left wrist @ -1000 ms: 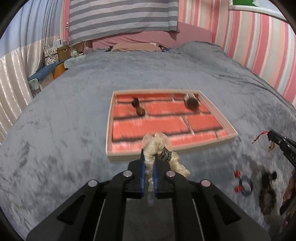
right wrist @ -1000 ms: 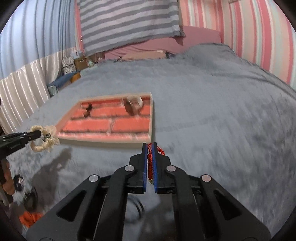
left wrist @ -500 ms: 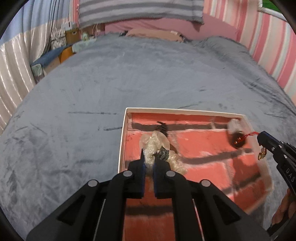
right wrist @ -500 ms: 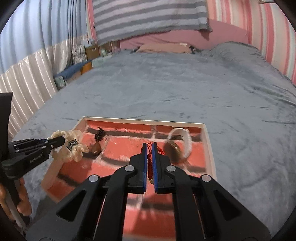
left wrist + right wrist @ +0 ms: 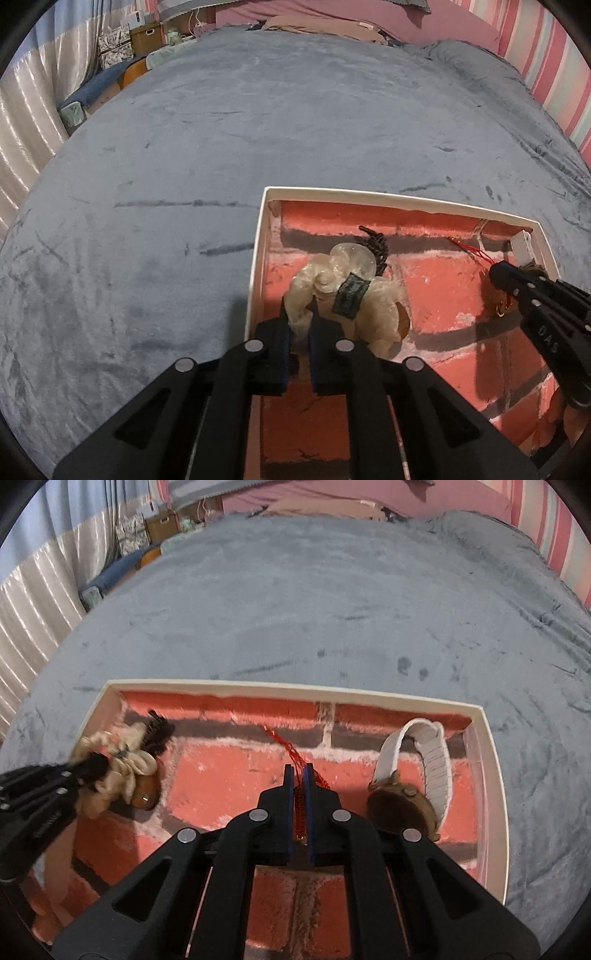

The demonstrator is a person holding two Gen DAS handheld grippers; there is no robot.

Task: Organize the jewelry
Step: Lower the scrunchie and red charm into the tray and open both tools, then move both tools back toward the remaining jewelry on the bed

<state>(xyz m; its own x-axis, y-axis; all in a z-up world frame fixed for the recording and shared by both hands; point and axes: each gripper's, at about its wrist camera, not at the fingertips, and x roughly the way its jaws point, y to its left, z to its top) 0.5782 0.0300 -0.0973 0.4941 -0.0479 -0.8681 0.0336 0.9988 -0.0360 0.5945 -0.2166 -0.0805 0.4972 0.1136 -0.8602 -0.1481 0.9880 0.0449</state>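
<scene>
Left claw (image 5: 298, 334) was clenched on a cream scrunchie (image 5: 343, 291) with a dark tag, held over the left end of the tray (image 5: 258, 236). Right claw (image 5: 300, 775) was clamped on a red cord bracelet (image 5: 291, 751), over the tray's middle. Tray: cream rim, red brick-pattern floor, resting on the grey bed (image 5: 332, 609). In it, a black hair clip (image 5: 159, 733) and a brown piece (image 5: 146, 794) lay beside the scrunchie; a wristwatch (image 5: 406, 794) with a white strap stood on edge at the right end.
</scene>
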